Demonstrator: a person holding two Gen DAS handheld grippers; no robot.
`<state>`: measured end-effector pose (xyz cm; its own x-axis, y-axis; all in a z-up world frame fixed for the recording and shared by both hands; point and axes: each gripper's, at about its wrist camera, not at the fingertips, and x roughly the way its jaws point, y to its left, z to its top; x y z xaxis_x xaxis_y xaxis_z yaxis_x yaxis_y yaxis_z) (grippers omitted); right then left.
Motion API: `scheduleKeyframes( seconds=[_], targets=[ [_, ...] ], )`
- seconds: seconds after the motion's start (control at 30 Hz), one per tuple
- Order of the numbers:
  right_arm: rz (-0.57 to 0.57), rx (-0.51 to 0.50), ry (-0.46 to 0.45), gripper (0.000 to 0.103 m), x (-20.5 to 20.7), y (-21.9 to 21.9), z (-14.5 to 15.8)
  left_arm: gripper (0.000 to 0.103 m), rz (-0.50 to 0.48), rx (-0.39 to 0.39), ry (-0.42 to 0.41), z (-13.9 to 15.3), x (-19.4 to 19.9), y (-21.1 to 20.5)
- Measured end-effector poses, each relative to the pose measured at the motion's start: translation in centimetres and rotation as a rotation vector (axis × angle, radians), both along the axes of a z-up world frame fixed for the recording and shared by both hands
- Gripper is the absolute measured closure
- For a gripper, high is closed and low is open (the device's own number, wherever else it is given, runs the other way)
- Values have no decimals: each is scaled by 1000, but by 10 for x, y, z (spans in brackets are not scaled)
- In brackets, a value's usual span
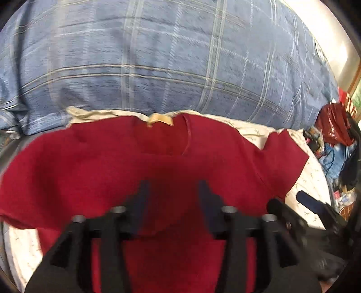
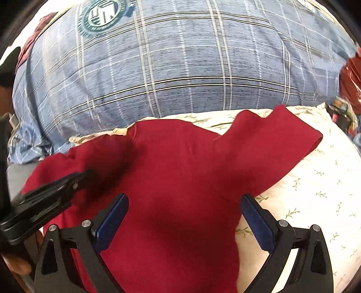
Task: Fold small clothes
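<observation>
Left claw (image 1: 173,187) was released, dark blue pads apart over the red garment (image 1: 158,162), nothing between them. Right claw (image 2: 183,200) was spread wide, blue textured pads (image 2: 255,216) clear of the fabric. The garment, a soft matte knit, lay flat on a white sheet (image 2: 315,191) printed with small green sprigs, one sleeve (image 2: 282,135) angled out right. Beyond it sat a puffy blue plaid duvet (image 2: 180,67). Only the left view showed the tan neck label (image 1: 158,119) and clutter (image 1: 338,139) beside the bed; only the right view showed the duvet's round green crest (image 2: 106,15).
</observation>
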<state>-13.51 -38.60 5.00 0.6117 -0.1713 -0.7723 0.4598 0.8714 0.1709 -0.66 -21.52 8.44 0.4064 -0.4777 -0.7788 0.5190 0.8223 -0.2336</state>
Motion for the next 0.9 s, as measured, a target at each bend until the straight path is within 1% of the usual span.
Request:
scheduleKeyframes(
  seconds=[0.07,0.1,0.17,0.2,0.27,0.3,0.33,0.37,0.4,0.43,0.47,0.5,0.53,0.57,0.6,0.63,0.67,0.7,0.73,0.8,0.87,0.9],
  targets=[
    [9,13,2,3,3,-2,-3,39,23,-35,-46,20,-3,25],
    [19,21,1,3,5,-2,-5,33,34,-40,-76,29,-5,37],
    [48,35,-3,3,11,1,-6,28,68,-18,-147,43,-8,63],
    [63,37,-4,3,18,4,-7,28,96,7,-189,48,-8,79],
    [87,36,-16,3,27,8,-5,28,149,65,-248,51,-4,103],
    [118,18,-24,3,42,12,-4,28,181,96,-273,49,-2,115],
    [127,9,-15,3,48,14,-4,28,217,127,-289,46,1,129],
    [127,9,-15,4,48,14,-4,28,254,158,-285,37,6,142],
    [141,4,13,7,58,15,-9,28,271,171,-266,28,9,148],
    [175,28,41,11,71,18,-16,28,281,179,-244,20,12,152],
    [203,56,41,34,77,20,-21,28,290,187,-207,7,15,158],
    [280,94,74,75,93,30,-37,28,294,190,-187,-1,16,159],
    [279,52,87,87,95,34,-37,28,294,193,-157,-10,18,162],
    [279,52,87,95,95,34,-37,28,291,189,-129,-16,19,163],
    [289,-1,62,98,93,39,-31,28,289,177,-110,-20,19,165],
    [297,-9,3,98,84,37,-12,28,292,171,-112,-22,16,164],
    [291,-22,-24,99,79,35,-3,28,297,165,-121,-21,15,166],
    [291,-22,-24,99,79,35,-3,28,303,161,-130,-19,13,167],
    [258,-80,-58,98,69,29,11,28,310,156,-136,-18,11,169],
    [202,-158,-62,98,58,16,24,28,308,134,-125,-18,9,170],
    [163,-159,-33,98,53,1,22,28,310,134,-124,-21,7,167],
    [142,-135,2,98,54,-11,14,28,302,141,-124,-22,6,164]
  ],
)
